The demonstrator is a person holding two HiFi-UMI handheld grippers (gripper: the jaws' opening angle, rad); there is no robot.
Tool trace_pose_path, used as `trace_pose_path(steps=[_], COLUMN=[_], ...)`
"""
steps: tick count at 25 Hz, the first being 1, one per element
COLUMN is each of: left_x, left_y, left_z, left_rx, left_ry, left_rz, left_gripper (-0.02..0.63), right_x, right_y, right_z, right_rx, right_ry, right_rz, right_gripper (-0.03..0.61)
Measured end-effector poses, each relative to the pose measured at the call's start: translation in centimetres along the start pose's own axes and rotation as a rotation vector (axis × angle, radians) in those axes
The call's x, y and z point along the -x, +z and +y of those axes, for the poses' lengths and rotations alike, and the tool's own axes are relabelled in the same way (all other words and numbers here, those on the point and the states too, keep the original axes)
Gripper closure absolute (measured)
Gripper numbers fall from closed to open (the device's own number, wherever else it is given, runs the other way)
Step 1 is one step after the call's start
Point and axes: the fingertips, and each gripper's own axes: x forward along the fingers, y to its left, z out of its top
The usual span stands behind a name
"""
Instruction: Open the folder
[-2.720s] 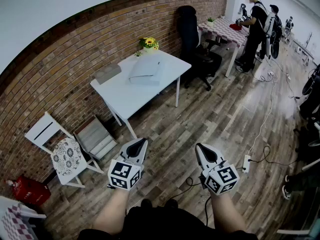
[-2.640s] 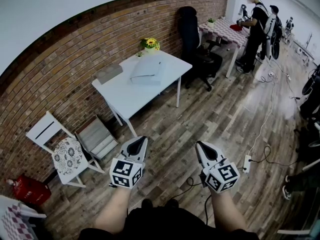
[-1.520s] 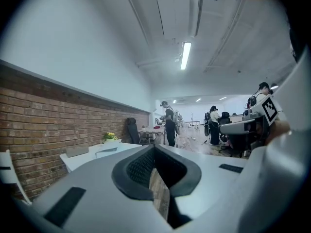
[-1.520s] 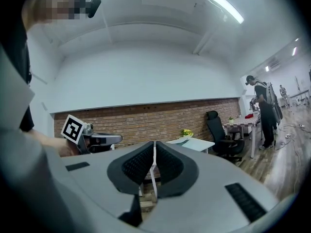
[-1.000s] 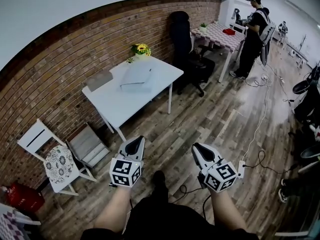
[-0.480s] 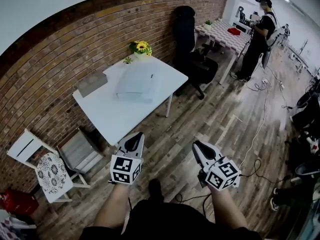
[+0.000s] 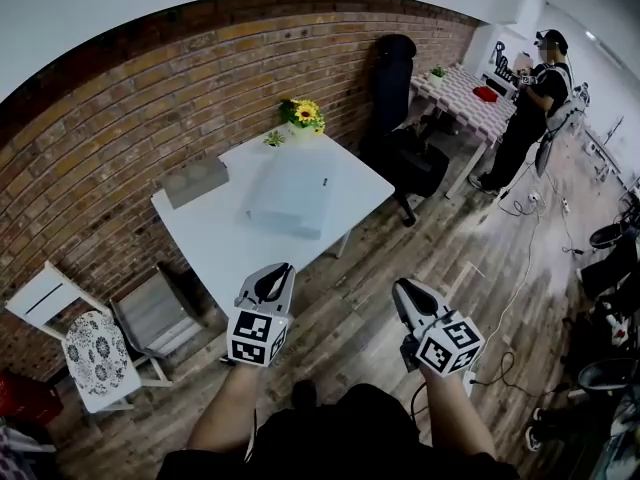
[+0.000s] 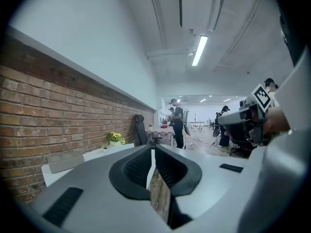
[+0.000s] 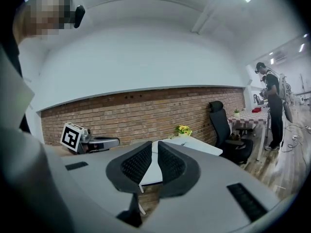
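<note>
We are holding the left gripper and right gripper empty with jaws closed, short of the white table where the closed grey folder is lying, so we are judging this the approach, the next move calling for reaching its cover edge.

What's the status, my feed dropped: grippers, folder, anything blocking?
Left gripper shut, empty; right gripper shut, empty. Grey folder closed on white table, ahead, untouched. Only wood floor between them.

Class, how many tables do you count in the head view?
2. A white square table stands by the brick wall ahead; a checked-cloth table stands far right beside the standing person. Others may be hidden.
</note>
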Motion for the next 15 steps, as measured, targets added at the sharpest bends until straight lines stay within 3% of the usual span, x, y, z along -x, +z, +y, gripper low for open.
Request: trace_pose_path(steps=[8,15], left_x=[-1.0,-3.5], left_y=[-0.9,-2.6], left_z=[1.1,2.2], left_rx=[0.012,0.009], left_ry=[0.001,0.021], left_rz=[0.02,0.066], left_gripper=[0.591,0.589], right_x=[-4.6,-8.0], right_y=[1.4,0.5], right_z=[0.5,-0.7], right_rx=[0.055,0.029], right_ry=[0.053,0.104], right_rz=[0.014,0.038], right_gripper=[0.525,0.525])
